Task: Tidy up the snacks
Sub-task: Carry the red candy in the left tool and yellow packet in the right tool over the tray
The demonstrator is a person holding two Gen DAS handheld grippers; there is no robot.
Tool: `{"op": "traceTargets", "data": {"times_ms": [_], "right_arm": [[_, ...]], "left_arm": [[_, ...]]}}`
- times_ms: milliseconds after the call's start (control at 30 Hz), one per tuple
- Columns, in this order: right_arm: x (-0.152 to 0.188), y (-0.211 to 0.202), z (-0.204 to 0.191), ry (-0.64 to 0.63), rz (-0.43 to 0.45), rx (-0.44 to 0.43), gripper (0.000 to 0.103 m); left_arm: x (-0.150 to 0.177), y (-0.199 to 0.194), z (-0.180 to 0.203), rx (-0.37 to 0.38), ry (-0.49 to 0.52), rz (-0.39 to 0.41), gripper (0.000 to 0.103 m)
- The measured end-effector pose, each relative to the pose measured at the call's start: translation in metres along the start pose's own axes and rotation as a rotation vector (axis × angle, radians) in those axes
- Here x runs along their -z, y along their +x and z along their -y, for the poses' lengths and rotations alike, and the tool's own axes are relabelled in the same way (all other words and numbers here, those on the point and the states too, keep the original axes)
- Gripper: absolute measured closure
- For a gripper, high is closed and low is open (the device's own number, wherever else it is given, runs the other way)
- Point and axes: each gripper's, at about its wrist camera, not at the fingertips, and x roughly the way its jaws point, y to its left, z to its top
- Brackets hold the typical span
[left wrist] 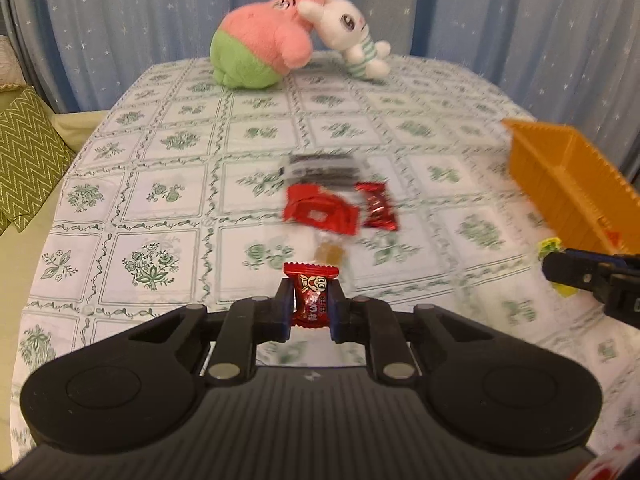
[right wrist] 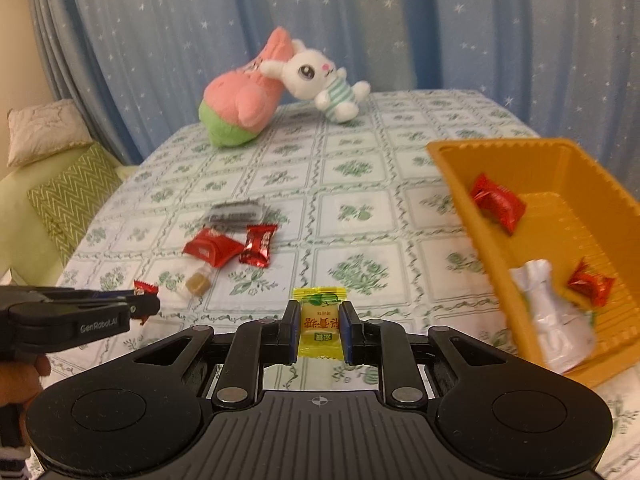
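A red-wrapped candy (left wrist: 311, 295) was held clamped between the fingers of the left gripper (left wrist: 311, 304), and a yellow-wrapped candy (right wrist: 320, 326) was pinched likewise by the right gripper (right wrist: 320, 328), both lifted clear of the patterned counter (right wrist: 360, 184). The carrying step was judged to be in hand; next, each sweet would need to be brought over the orange tray (right wrist: 452, 168) at about three o'clock and released there. Three red sweets and a white packet (right wrist: 556, 316) already lay inside it. Left on the counter at twelve o'clock were a red pouch (left wrist: 320, 210), a shiny red candy (left wrist: 378, 206), an amber candy (left wrist: 329, 252) and a dark packet (left wrist: 320, 168). Two plush toys (right wrist: 280, 88) stood well behind, nothing blocking the path.
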Motion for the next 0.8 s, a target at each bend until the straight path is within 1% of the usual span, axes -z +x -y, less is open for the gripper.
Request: {"op": "traceTargets", "data": {"times_ms": [133,267,400,600,800], "right_arm": [[-0.005,-0.026,0.007,0.014,0.030,0.002,0.083],[-0.007,-0.052,0.017,0.028,0.055,-0.006,0.083],[-0.006,-0.076,0.028,0.031,0.067,0.000,0.083],[0.001,-0.107,0.050,0.040,0.077,0.025,0.083],[0.015,-0.129,0.075,0.058,0.074,0.065,0.083]], "left_arm": [[0.000,-0.028,0.021,0.002,-0.019,0.021,0.088],[0.003,-0.057,0.043,0.017,-0.060,0.031,0.088],[0.010,-0.082,0.067,0.039,-0.077,0.047,0.088],[0.024,-0.103,0.101,0.082,-0.068,0.043,0.088],[0.032,-0.114,0.130,0.122,-0.051,0.042,0.088]]}}
